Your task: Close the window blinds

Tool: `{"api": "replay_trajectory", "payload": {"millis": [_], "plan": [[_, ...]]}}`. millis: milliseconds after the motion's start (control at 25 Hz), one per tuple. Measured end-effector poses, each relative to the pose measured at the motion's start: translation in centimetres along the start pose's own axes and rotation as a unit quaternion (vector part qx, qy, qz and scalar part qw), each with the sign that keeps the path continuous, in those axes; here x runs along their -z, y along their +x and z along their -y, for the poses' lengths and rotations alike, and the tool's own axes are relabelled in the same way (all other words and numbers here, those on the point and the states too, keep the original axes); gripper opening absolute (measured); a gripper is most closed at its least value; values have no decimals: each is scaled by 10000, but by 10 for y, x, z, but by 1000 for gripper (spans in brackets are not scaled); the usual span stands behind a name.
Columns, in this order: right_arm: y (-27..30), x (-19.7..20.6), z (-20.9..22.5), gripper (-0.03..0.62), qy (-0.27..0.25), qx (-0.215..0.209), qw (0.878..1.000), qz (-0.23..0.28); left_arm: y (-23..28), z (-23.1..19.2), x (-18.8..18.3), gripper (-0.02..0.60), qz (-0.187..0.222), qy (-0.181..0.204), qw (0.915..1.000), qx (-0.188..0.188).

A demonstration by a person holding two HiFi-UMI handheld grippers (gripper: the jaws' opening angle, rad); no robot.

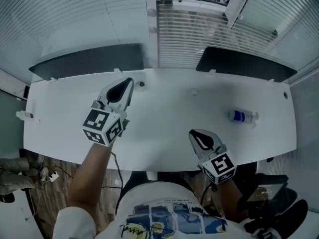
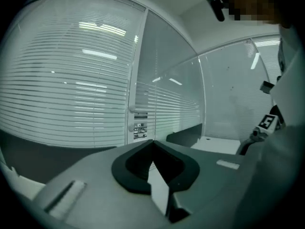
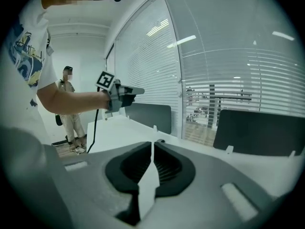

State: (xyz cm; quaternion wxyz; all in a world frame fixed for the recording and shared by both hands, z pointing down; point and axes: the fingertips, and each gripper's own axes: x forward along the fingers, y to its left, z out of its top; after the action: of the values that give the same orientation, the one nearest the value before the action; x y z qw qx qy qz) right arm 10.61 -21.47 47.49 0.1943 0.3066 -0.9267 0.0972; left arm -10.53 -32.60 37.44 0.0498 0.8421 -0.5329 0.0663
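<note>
The left gripper (image 1: 130,80) is hanging over the white bench (image 1: 164,103), in the left middle of the head view. Its jaws are pressed all the way together and are holding nothing. The right gripper (image 1: 191,132) is waiting lower down, near the person's body. Its jaws are together too, with nothing between them.

The window blinds (image 1: 192,31) are sitting at the top middle of the frame, behind the bench. Their thin slats are running sideways and light is showing through them, so they are looking partly open. The blinds at the upper left are looking flat and shut.

A white post (image 1: 151,44) is standing straight up just left of the open slats. Two small round knobs (image 1: 152,30) are sitting on it, one above the other. They are probably for turning the slats.

The left gripper is pointing up toward that post and is nearer to it than the right one. A small, clear plastic bottle (image 1: 242,116) is lying on its side at the right.
</note>
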Motion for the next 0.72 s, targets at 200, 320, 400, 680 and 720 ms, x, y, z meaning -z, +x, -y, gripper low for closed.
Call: {"api": "replay_trajectory", "payload": {"millis": [200, 320, 400, 680, 720], "plan": [[-4, -2, -9, 15, -250, -167, 9995, 37, -78, 34, 28, 5, -227, -36, 9996, 150], [-6, -3, -26, 14, -289, -230, 9992, 140, -118, 54, 29, 5, -258, -13, 9993, 277], [-7, -2, -41, 14, -283, -236, 9992, 126, -139, 62, 37, 5, -284, -119, 9990, 326], [-21, -5, -106, 14, -299, 45, 9995, 134, -219, 84, 67, 5, -328, -475, 9954, 760], [-22, -7, -119, 14, -327, 117, 9993, 152, -233, 86, 68, 5, -352, -390, 9947, 886]]}}
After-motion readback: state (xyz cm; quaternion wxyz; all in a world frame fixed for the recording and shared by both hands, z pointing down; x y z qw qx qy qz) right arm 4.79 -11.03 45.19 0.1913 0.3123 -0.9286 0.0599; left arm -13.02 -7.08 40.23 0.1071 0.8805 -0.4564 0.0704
